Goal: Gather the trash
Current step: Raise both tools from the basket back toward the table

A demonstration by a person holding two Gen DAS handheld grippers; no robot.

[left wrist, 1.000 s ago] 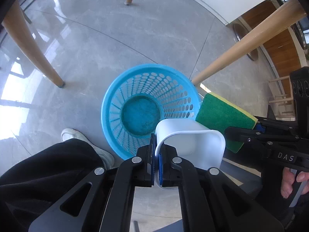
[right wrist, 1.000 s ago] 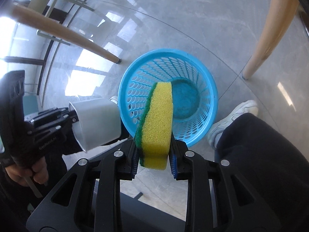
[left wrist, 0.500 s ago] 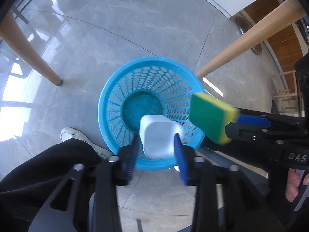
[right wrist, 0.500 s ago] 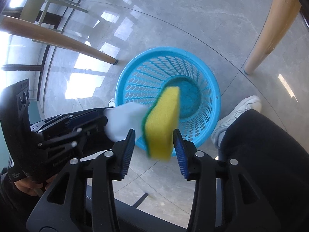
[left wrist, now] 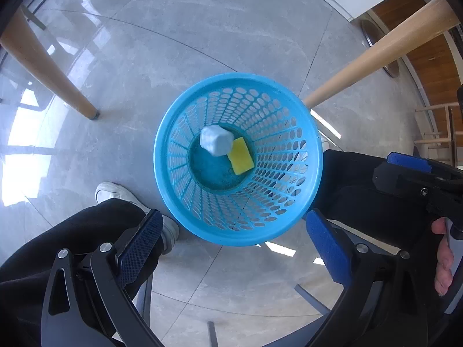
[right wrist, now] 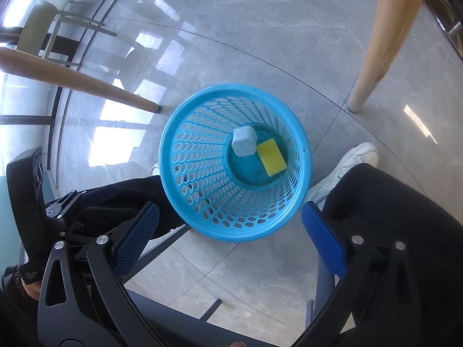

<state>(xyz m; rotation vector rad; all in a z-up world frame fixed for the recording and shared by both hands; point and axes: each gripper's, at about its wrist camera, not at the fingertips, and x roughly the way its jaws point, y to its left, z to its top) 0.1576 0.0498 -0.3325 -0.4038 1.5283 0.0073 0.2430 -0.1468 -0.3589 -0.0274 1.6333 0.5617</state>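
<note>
While both claws are hanging wide and holding nothing above it, the round perforated blue plastic basket (left wrist: 314, 156) is standing on the grey tiled floor (left wrist: 237, 31). A crumpled white cup (left wrist: 215, 143) and a yellow rectangular sponge (left wrist: 241, 156) are lying touching on its bottom. The left gripper (left wrist: 231, 248) and the right gripper (right wrist: 228, 240) are hovering over its near rim.

My left gripper (left wrist: 231, 243) and right gripper (right wrist: 228, 234) are black frames with silver screws and blue textured pads (left wrist: 325, 250). I see black trousers (right wrist: 390, 199), white sneakers (right wrist: 345, 164), bare fingers (left wrist: 442, 260).
</note>
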